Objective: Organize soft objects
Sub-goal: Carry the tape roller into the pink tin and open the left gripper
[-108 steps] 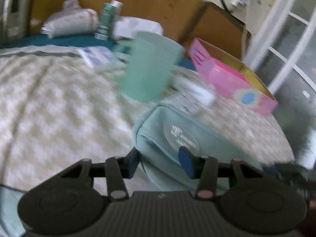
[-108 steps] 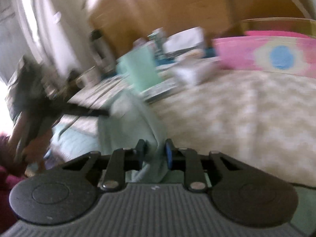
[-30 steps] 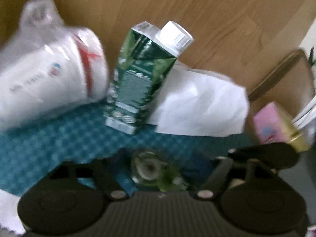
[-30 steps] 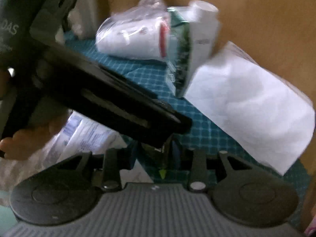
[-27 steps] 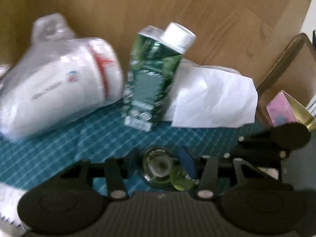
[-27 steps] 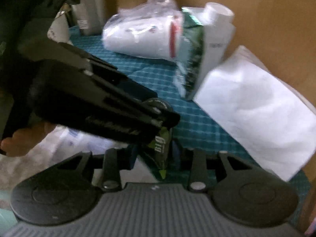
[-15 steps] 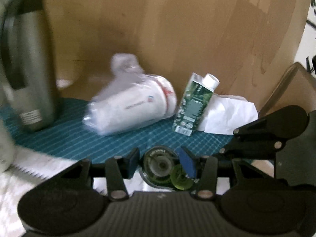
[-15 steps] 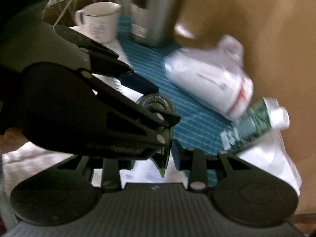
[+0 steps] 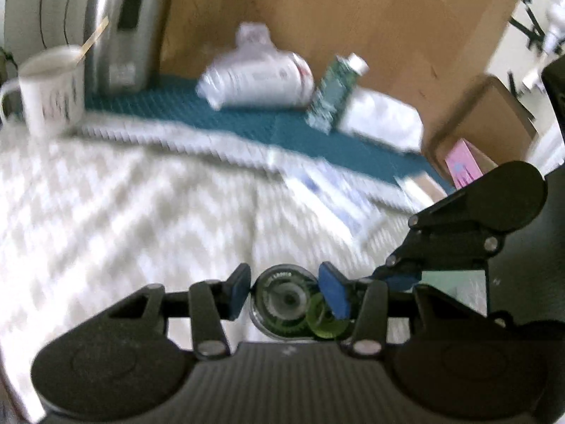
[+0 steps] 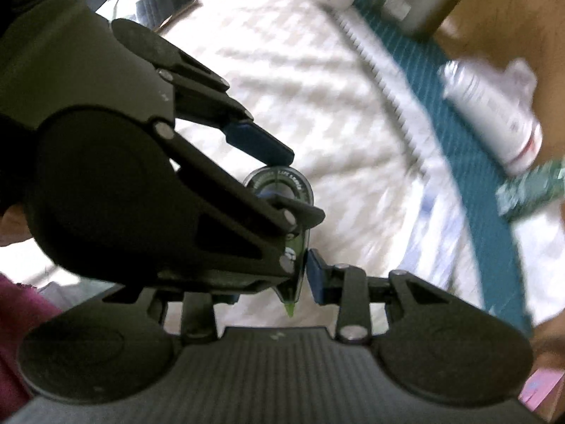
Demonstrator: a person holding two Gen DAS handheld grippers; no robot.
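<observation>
Left hand-held gripper (image 9: 286, 291) gripping green dispenser (image 9: 282, 300), lettering unreadable

Small clear-green correction-tape dispenser (image 9: 287, 302), round wheel visible, green tip pointing down, held above white patterned cloth (image 9: 116, 205)

Wood-panel wall (image 9: 317, 7) behind chevron-cloth table (image 9: 106, 194), daylit, blurry bg.

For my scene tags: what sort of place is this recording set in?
Probably a home table: a patterned tablecloth against a wooden panel, with a white mug, a steel jug and a drink carton.
</observation>
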